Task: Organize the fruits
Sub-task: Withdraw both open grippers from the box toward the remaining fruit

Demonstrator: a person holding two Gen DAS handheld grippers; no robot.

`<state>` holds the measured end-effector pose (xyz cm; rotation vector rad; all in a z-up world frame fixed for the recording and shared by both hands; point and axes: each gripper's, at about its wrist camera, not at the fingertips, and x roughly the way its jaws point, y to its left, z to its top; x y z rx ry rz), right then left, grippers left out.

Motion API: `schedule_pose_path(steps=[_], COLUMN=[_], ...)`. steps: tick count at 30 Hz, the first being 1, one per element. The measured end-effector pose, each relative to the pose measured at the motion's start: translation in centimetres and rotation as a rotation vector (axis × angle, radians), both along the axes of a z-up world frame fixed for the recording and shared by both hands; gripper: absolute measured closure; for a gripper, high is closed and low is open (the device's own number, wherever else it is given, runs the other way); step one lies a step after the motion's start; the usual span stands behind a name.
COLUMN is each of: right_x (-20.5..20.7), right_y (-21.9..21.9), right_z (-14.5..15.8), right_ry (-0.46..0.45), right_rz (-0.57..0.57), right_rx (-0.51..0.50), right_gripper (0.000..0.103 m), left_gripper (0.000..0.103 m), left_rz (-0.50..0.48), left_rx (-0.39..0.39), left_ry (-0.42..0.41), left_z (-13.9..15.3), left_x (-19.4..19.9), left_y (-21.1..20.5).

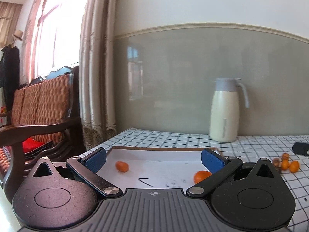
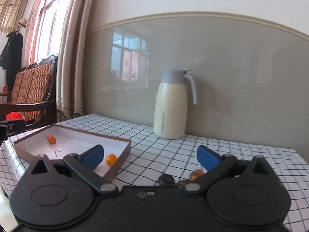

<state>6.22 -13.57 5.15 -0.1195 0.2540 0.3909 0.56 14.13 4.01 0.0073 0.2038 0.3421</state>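
Observation:
A shallow cardboard box point(image 1: 164, 148) with a white inside lies on the checked tablecloth; it also shows in the right wrist view point(image 2: 119, 141). Two small orange fruits lie in it: one at the left point(image 1: 122, 166) point(image 2: 51, 139), one at the right point(image 1: 201, 176) point(image 2: 111, 159). My left gripper point(image 1: 153, 159) is open and empty, just above the box. A cluster of small orange and brown fruits point(image 1: 285, 162) lies on the cloth to the right. My right gripper point(image 2: 150, 157) is open and empty over loose fruits point(image 2: 197, 173) and a dark piece point(image 2: 166, 179).
A cream thermos jug point(image 1: 225, 112) point(image 2: 171, 104) stands at the back by the wall. A dark object point(image 1: 301, 148) lies at the far right. A wooden bench point(image 1: 38, 104) and curtain point(image 1: 96, 67) stand left of the table.

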Motion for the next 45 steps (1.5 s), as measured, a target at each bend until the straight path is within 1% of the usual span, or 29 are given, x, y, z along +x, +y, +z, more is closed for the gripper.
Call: schedule_pose_path(steps=[2,7,11,13,18,24,26,28,30,33,39,44,45], right_x=[-0.3,-0.2,-0.2,-0.1,-0.5,-0.3,-0.5,-0.7,-0.7,-0.4,0.4,1.5,1.7], right_y=[-1.1,-3.1,-4.8,-5.1,-6.4,-8.6,-9.2,-9.7,-9.8,-10.1,-10.6,-10.6,-10.8], right_z=[0.3,0.2,0.0,-0.2,-0.6,-1.1,-1.2,-1.3,-1.6,-1.9,-2.1,-3.1,-3.2], right_ry=[-0.013,-0.012,0.011,0.041,0.051,0.104,0.102,0.1,0.101,0.111,0.113,0.142,0.15], right_rz=[-0.012,-0.072,-0.092,-0.097,-0.143,-0.189,-0.202,-0.2,-0.204,-0.205,-0.208,-0.208,-0.21], right_rx=[0.013,-0.003,0.006,-0.002,-0.038,-0.031,-0.031,-0.03,-0.042,-0.05,-0.035,-0.06,-0.064], right_gripper=[0.006,0.006,0.006,0.006,0.006,0.008,0.011,0.019,0.023,0.025,0.027,0.035,0.038], left_gripper=[0.0,0.0,0.0,0.0,0.0,0.0,0.0,0.0,0.0,0.0,0.0,0.0,0.0], left_rz=[-0.023,-0.072,-0.105,-0.121,-0.161,-0.209,-0.223,-0.234,-0.248,-0.268,-0.31,-0.341,-0.345], left_rx=[0.013,0.044,0.038,0.036,0.05,0.065,0.064,0.06,0.057,0.065,0.069,0.079,0.087], left_ry=[0.005,0.018,0.019,0.021,0.027,0.034,0.036,0.036,0.039,0.043,0.055,0.054,0.052], left_z=[0.0,-0.3,-0.5,-0.7,-1.1,-1.7,-1.9,-2.0,-2.2,-2.6,-3.2,-3.3,-3.3], left_x=[0.0,0.4,0.9,1.2,2.0,2.7,2.9,3.1,3.4,4.0,5.5,6.7,7.0], left_y=[-0.9,-3.3,-4.8,-5.6,-7.7,-10.0,-10.7,-11.3,-11.8,-12.8,-15.0,-16.2,-16.5])
